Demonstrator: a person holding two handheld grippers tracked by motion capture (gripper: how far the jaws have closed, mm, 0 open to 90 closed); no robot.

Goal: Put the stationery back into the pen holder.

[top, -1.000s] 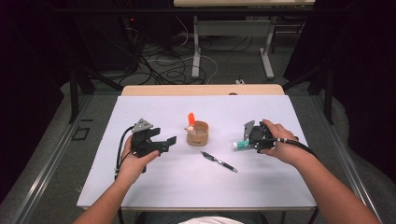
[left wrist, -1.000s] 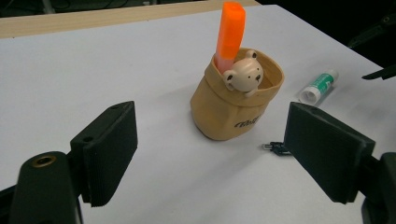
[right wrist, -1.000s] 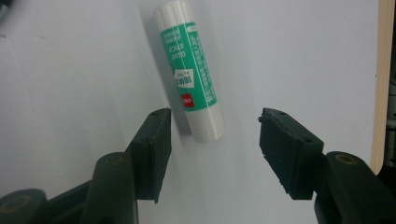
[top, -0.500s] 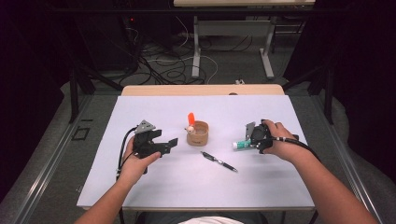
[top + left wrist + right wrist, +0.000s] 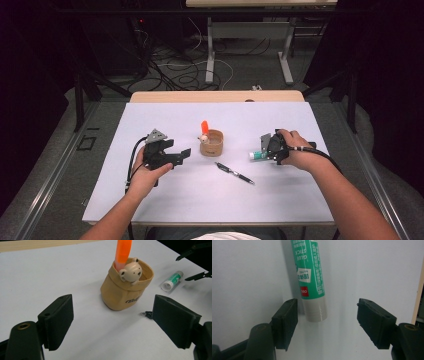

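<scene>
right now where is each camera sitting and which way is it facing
High view: above the person's side, facing forward and down on the table; forearms, left gripper, right gripper.
Left gripper view: on that gripper, facing the pouch; its open jaws.
Right gripper view: on that gripper, facing down at the glue stick; open jaws either side of its end.
Shared: the glue stick in all three.

Even overhead light keeps the white rectangular tabletop (image 5: pixel 210 190) bright against a dim, murky room, the green-and-white glue stick (image 5: pixel 312 277) throws a soft shadow to one side, and the high view is grainy and slightly soft
</scene>
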